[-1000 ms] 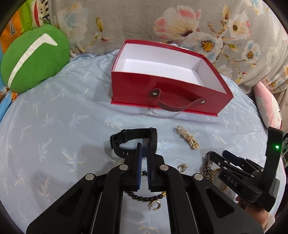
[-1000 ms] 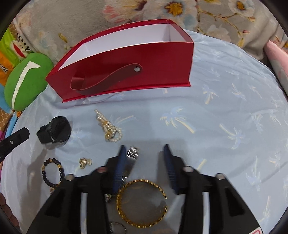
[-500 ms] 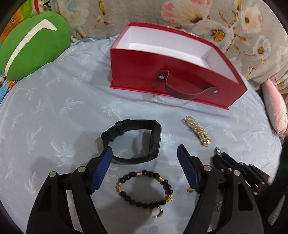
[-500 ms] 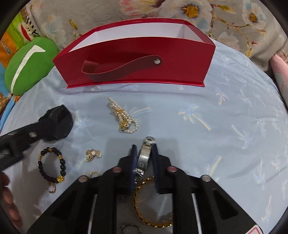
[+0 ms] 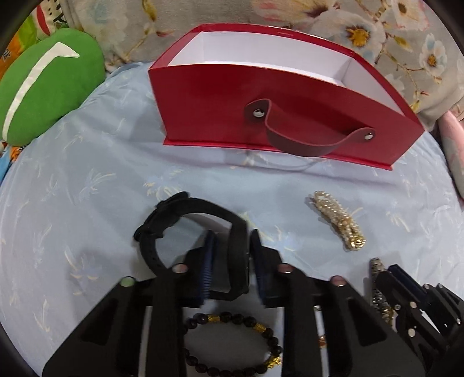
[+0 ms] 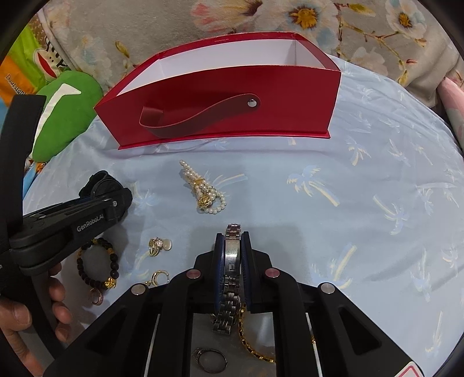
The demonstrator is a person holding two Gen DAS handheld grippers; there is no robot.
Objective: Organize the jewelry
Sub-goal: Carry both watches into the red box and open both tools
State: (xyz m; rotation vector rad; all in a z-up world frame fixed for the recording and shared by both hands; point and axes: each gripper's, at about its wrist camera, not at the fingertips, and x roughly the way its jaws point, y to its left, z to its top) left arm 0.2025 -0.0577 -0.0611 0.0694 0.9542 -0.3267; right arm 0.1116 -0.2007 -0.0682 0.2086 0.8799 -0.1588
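Left gripper (image 5: 230, 261) has its blue pads pinched onto the body of the black watch (image 5: 185, 220), with the strap looping out ahead of the fingers over the pale blue palm-print sheet (image 5: 72, 179). Right gripper (image 6: 233, 261) is clamped tight on the silver metal watch (image 6: 232, 255), held edge-on between the pads with the bracelet links hanging back toward the camera.

Around the left one: a dark beaded bracelet with gold beads (image 5: 232, 342) lies flat just under the gripper body, and a pearl-and-gold piece (image 5: 339, 223) sits off to the right on the sheet, apart from everything.

Around the right one: a gold chain bangle (image 6: 249, 339) sits right by the dangling watch links, maybe touching, can't really tell. A thin ring (image 6: 210, 359) lies under the gripper frame. To the left there's a gold ring with a pale stone (image 6: 158, 245), a small gold hoop (image 6: 159, 277), and another small ring (image 6: 95, 295) next to the beaded bracelet.

The red box (image 6: 226, 95) stands open past all of it, white inside, dark red strap (image 6: 197, 116) snapped across the front wall. Nothing sits between either gripper and the box except the pearl piece.

Behind: a green cushion (image 5: 49, 87) and floral fabric (image 6: 261, 17).

Readable text: "GenRobot.AI" on the left gripper's side, seen from the right wrist camera.
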